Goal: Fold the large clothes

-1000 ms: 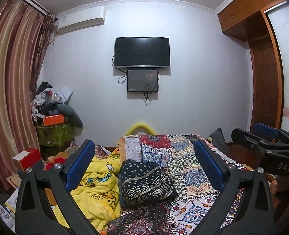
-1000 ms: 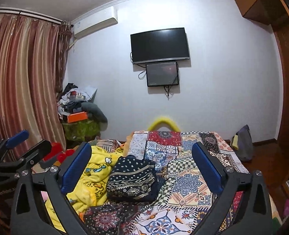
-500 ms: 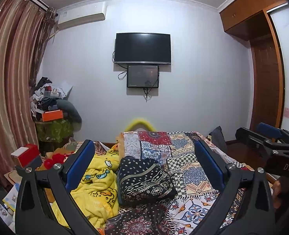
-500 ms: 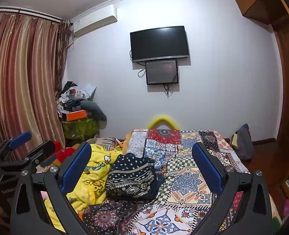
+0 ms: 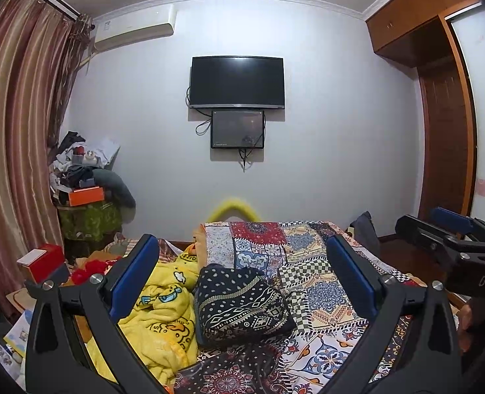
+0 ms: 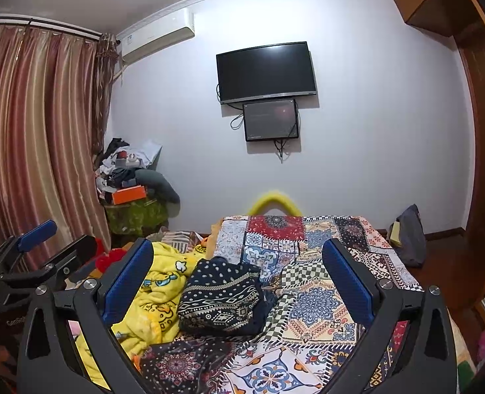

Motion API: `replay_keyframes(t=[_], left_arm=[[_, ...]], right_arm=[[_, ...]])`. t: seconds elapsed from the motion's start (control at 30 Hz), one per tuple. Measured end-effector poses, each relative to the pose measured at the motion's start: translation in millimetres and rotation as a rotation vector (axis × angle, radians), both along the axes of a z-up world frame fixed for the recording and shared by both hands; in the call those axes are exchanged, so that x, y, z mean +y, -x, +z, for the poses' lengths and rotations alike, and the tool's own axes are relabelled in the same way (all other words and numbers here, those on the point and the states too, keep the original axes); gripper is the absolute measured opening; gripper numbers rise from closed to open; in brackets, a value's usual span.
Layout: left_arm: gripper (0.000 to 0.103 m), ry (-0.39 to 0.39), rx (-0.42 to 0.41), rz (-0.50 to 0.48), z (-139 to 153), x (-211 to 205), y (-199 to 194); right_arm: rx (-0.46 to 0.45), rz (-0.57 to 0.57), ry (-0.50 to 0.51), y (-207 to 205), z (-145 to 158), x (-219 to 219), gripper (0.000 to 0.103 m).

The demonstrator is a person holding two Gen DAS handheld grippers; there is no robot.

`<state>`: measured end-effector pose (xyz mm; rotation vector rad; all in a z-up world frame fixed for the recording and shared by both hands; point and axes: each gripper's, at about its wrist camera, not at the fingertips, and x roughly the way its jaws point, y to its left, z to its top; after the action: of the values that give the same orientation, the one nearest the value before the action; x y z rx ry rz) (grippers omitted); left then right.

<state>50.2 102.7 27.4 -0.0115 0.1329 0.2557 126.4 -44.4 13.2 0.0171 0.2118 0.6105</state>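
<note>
Across the patchwork-covered bed (image 5: 308, 262), little has changed beyond both views being tipped slightly upward: the folded dark patterned garment (image 5: 239, 302) lies mid-bed, untouched, while left hand-held gripper (image 5: 242, 282) and right hand-held gripper (image 6: 239, 282) are held wide and empty, so folding appears finished or paused.

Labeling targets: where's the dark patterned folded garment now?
In both views, the dark patterned garment lies mid-bed on the patchwork cover, against the yellow blanket on its left.

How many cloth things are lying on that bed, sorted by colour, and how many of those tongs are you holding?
Yellow cartoon blanket: 1
Dark folded garment with white pattern: 1
Multicoloured patchwork bedspread: 1
Tongs, both open and empty: 2, the left tongs and the right tongs
Total: 5
</note>
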Motion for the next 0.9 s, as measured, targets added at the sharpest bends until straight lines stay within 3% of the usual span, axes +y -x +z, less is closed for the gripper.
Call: replay_keyframes(t=[0.9], left_arm=[[0.102, 0.022, 0.02, -0.029, -3.3, 4.9, -4.8]], right_arm=[[0.007, -0.01, -0.016, -1.4, 1.3, -4.6, 0.102]])
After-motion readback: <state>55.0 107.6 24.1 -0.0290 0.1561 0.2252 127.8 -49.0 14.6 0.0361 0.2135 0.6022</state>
